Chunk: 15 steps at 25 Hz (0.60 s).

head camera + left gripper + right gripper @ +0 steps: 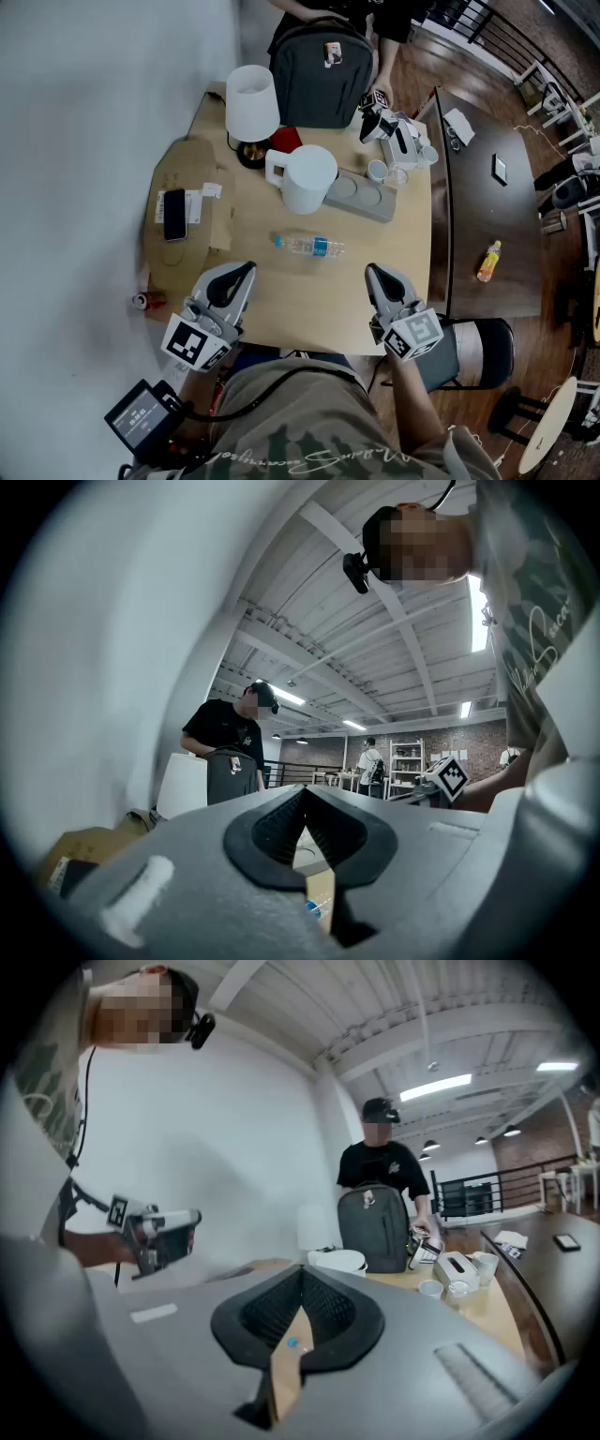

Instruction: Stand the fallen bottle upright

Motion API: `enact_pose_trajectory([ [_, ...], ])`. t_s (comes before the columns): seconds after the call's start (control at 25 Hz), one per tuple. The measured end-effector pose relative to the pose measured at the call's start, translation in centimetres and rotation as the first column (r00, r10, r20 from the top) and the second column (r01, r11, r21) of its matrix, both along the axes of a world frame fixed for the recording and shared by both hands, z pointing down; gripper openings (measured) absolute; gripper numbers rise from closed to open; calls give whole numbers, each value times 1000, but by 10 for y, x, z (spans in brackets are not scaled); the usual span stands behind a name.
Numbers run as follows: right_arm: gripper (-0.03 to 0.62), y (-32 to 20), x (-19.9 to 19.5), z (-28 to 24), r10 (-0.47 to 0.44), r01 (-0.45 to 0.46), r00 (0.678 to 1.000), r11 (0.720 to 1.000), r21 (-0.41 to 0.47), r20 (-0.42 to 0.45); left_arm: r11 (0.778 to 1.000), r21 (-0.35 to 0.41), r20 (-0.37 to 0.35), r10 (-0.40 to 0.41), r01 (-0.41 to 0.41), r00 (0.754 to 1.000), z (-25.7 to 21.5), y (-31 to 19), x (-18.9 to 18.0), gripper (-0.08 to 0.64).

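Observation:
A clear plastic bottle with a blue label lies on its side in the middle of the wooden table, cap to the left. My left gripper hovers near the table's front edge, below and left of the bottle, jaws together and empty. My right gripper is level with it, below and right of the bottle, also shut and empty. In the left gripper view the left gripper shows closed tips, with a bit of the bottle in the gap below. In the right gripper view the bottle shows as a blue spot behind the shut right gripper.
Behind the bottle stand a white pitcher, a grey tray, a white lamp, a dark backpack and cups. A phone lies on cardboard at left. A person stands at the far end. An orange bottle lies on the dark table.

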State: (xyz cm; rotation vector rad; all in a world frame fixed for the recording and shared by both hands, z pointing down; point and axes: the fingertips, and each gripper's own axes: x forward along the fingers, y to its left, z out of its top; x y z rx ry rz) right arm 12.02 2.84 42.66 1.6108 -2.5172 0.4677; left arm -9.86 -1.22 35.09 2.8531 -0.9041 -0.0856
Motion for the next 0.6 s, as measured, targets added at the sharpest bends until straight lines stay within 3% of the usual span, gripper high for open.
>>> enact_pose_trajectory([
  [0.12, 14, -32, -6, 46, -127, 105, 967, 989, -105, -223, 1000, 15, 10, -16, 16, 1000, -7, -15, 9, 3],
  [0.2, 181, -49, -24, 89, -290, 216, 888, 948, -234, -355, 1000, 15, 8, -20, 20, 1000, -11, -23, 13, 3],
  [0.28, 242, -59, -46, 139, -479, 320, 756, 865, -387, -446, 1000, 22, 4, -17, 17, 1000, -14, -26, 19, 3],
  [0.32, 247, -62, -56, 166, -565, 355, 677, 812, -463, -472, 1000, 24, 4, -15, 15, 1000, -13, -27, 21, 3],
  [0.4, 316, -66, -78, 217, -707, 394, 536, 692, -605, -460, 1000, 8, 6, -16, 16, 1000, -8, -29, 25, 3],
  [0.48, 327, -73, -97, 258, -796, 403, 422, 593, -697, -434, 1000, -15, -5, -27, 27, 1000, -1, -32, 25, 3],
  [0.6, 324, -81, -107, 314, -873, 366, 209, 487, -793, -440, 998, -32, -10, -58, 57, 998, 9, -33, 17, 3],
])
